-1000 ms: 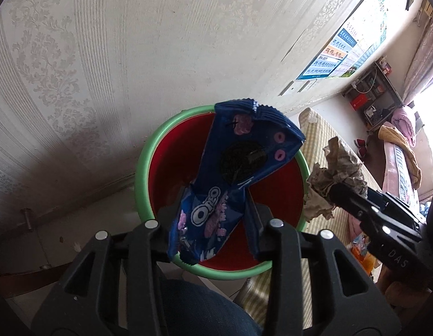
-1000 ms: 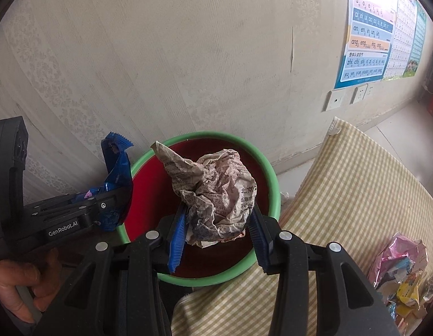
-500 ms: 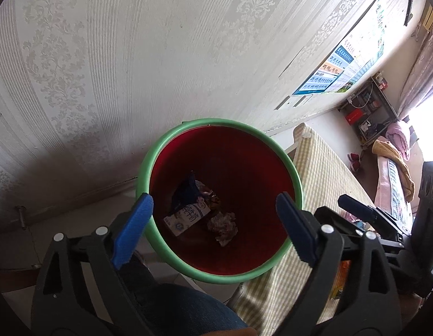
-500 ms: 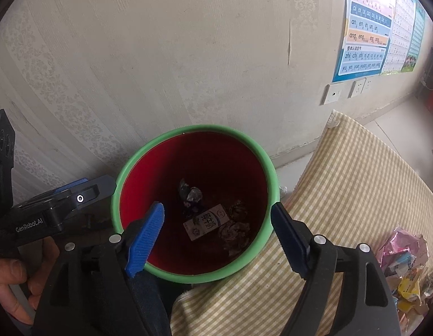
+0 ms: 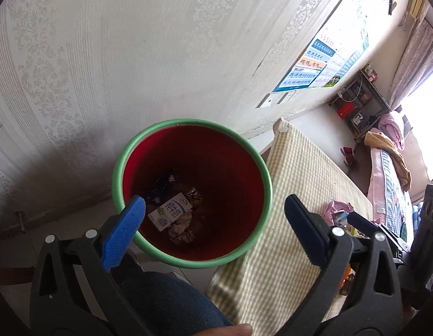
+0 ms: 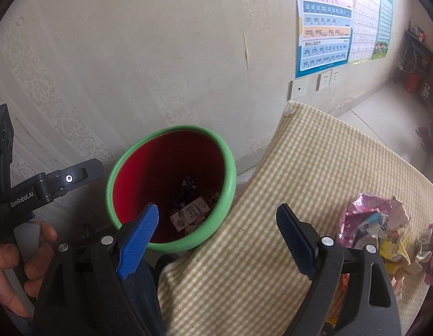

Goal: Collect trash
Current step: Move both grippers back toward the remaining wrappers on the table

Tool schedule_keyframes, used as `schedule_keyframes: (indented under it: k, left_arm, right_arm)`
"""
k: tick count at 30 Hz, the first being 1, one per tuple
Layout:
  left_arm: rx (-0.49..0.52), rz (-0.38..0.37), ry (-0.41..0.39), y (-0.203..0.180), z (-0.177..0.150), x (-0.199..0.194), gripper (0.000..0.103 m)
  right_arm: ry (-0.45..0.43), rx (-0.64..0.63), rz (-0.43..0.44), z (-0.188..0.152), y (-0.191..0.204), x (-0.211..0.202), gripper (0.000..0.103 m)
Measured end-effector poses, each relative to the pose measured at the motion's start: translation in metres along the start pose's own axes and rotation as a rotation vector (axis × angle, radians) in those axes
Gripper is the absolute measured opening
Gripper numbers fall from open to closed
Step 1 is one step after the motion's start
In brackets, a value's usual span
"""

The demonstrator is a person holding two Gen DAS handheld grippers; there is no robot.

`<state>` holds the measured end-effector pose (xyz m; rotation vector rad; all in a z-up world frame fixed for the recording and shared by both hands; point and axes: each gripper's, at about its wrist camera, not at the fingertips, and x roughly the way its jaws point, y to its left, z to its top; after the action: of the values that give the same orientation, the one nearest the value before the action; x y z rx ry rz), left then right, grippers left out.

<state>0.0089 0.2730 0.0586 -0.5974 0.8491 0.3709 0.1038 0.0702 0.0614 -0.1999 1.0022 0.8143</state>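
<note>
Trash: I see a loose pile of crumpled wrappers [image 6: 384, 229] on the checked counter [image 6: 300, 196], to the right of my right gripper; pink foil, yellow packets, torn paper.
Handling: I judge it light, soft and crackly, the foil likely slippery; I would pinch a bunched fold, not a flat face, and close gently so it does not squirt out.
Bin: the red bin [image 5: 120, 173] with a green rim stands at the wall beside the counter's end; a milk carton [image 5: 170, 214], a dark wrapper and balled paper lie at its bottom.
Left gripper [image 5: 213, 215]: above the bin, jaws opening, near their widest, with nothing between them.
Right gripper [image 6: 216, 229]: over the bin's rim and the counter's edge, jaws opening wide, nothing between them.
Hand [image 6: 17, 268]: a person's hand holds the left gripper's handle, seen at the left of the right view.
Next: I expect to swing towards the pile.
</note>
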Motion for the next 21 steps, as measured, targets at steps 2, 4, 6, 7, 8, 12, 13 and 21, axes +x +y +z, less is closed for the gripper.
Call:
schedule_keyframes:
  k: [2,4,6,7,8,12,13,21]
  left_arm:
    - [0.018,-0.01,0.005,-0.012,-0.005,-0.001,0.097]
    - [0.042,-0.02,0.009,-0.026,-0.011,-0.003,0.097]
    - [0.067,-0.029,0.013,-0.04,-0.017,-0.005,0.097]
    - [0.08,-0.032,0.014,-0.046,-0.021,-0.007,0.097]
    - [0.096,-0.036,0.016,-0.053,-0.025,-0.007,0.097]
    - [0.143,-0.05,0.035,-0.078,-0.038,-0.005,0.097]
    - [0.151,-0.055,0.04,-0.084,-0.04,-0.004,0.097]
    - [0.246,-0.097,0.062,-0.141,-0.059,0.002,0.097]
  right_arm:
    - [-0.008,0.02,-0.018,-0.009,-0.011,-0.011,0.084]
    - [-0.016,0.042,-0.035,-0.017,-0.025,-0.021,0.084]
    - [-0.025,0.067,-0.052,-0.026,-0.039,-0.033,0.084]
    - [-0.03,0.079,-0.06,-0.029,-0.046,-0.038,0.084]
    - [-0.034,0.089,-0.069,-0.033,-0.052,-0.043,0.084]
    - [-0.059,0.125,-0.102,-0.048,-0.075,-0.065,0.084]
    - [-0.065,0.133,-0.111,-0.052,-0.08,-0.07,0.084]
    - [-0.107,0.205,-0.174,-0.084,-0.127,-0.109,0.084]
